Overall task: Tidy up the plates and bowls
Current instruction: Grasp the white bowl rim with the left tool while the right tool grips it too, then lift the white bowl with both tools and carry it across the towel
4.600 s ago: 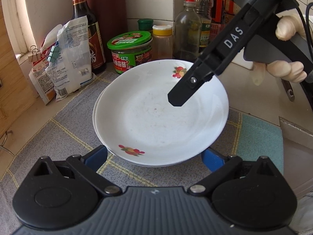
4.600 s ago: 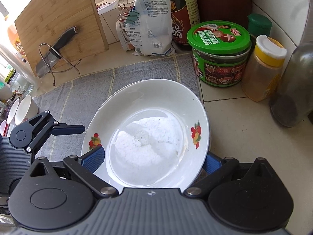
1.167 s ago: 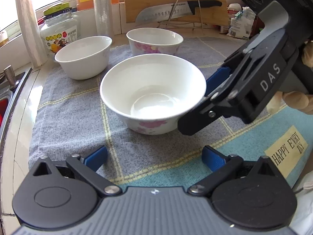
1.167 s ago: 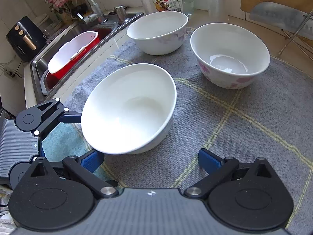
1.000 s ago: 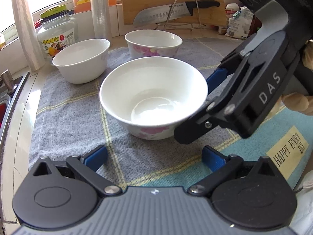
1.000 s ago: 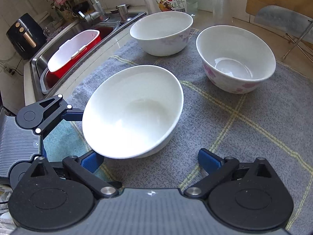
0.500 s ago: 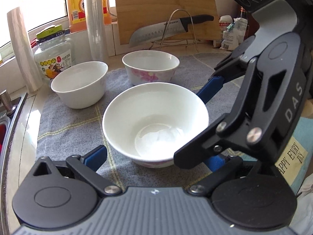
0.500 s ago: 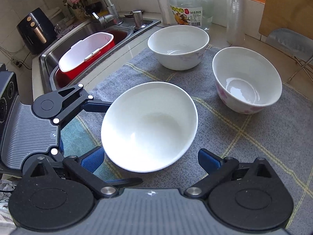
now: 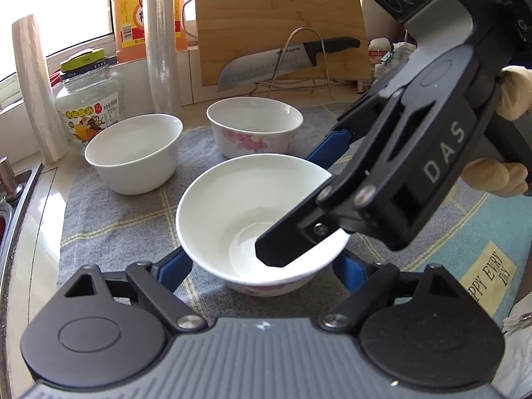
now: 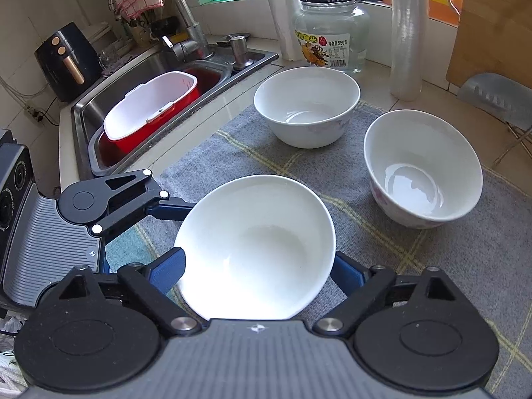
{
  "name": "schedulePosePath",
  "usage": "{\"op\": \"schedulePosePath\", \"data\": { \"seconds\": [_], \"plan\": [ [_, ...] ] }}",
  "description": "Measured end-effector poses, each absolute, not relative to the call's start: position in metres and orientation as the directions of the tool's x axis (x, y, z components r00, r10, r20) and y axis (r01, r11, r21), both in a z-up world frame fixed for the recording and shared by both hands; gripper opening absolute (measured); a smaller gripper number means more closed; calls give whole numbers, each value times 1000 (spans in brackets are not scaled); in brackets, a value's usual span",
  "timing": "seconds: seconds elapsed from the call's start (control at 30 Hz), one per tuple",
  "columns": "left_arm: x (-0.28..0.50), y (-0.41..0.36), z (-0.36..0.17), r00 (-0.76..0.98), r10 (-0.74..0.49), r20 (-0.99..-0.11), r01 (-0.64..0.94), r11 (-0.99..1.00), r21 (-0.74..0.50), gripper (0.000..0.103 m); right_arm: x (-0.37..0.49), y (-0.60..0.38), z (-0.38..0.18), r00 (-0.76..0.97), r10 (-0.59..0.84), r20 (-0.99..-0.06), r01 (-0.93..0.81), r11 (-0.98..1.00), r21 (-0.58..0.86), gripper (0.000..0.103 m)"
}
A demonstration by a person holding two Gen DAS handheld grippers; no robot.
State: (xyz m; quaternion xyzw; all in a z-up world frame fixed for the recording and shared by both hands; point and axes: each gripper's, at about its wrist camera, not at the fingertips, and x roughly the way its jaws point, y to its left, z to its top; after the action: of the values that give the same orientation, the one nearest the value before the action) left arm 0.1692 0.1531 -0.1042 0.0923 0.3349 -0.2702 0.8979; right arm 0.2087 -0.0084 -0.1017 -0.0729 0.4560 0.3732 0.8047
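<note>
Pretty crowded worktop: two more white bowls, a plain bowl [image 10: 307, 106] and a flowered bowl [image 10: 422, 169], sit toward the back edge of the grey mat [image 10: 415, 256], with a glass jar [image 10: 331, 41] and a cling-film roll [image 10: 407, 33] behind them, and the sink [image 10: 99, 133] off the mat's left edge. The near bowl [image 10: 256, 246] sits at the mat's front. Both claws are closing around it: the right gripper [image 10: 257, 271] with blue pads at both sides, the left gripper [image 9: 262, 271] likewise. Can't tell if the pads are pressing yet.
</note>
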Motion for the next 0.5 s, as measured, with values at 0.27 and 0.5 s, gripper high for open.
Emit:
{"op": "schedulePosePath", "data": {
  "seconds": [0.27, 0.5],
  "plan": [
    [170, 153, -103, 633, -421, -649, 550, 835, -6, 90, 214, -9, -101, 320, 536, -781, -655, 721, 227, 86],
    [170, 151, -102, 629, -415, -657, 556, 831, 7, 90, 213, -10, -99, 320, 538, -780, -643, 728, 238, 85]
  ]
}}
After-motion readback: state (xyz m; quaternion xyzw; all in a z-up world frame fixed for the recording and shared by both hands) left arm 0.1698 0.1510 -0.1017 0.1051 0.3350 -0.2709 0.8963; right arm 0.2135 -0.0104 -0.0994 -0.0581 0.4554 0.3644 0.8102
